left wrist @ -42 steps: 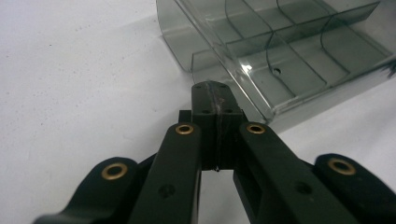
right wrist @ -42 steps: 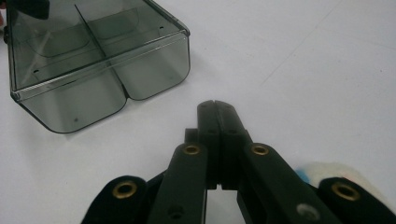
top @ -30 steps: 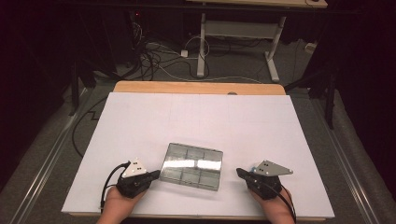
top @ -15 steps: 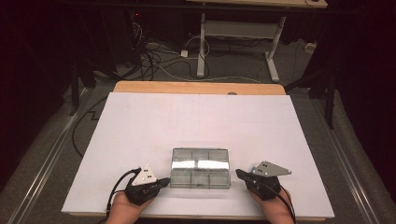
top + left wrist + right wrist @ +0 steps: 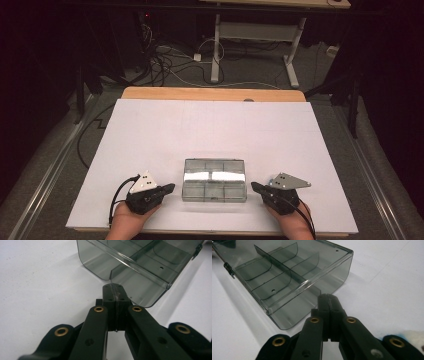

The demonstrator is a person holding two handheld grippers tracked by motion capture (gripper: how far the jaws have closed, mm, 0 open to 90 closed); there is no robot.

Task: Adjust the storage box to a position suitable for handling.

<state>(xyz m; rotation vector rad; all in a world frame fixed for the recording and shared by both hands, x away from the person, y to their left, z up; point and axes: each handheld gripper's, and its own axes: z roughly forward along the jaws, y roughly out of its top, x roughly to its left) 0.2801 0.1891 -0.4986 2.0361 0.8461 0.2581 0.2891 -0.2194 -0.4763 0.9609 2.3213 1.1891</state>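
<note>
High view puts the white table under a clear compartment box lying flat near its front edge, between the left gripper and right gripper. Likely light, stiff, slick plastic, the box is best pinched at a short end wall. Both grippers are clenched on nothing, tips just beside its ends.

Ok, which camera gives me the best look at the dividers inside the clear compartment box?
The right gripper view: the clear compartment box sits close, its long divider and curved cross dividers plainly outlined. The left gripper view shows one near corner of it with fewer dividers. The high view shows the whole box, small, under glare.
</note>
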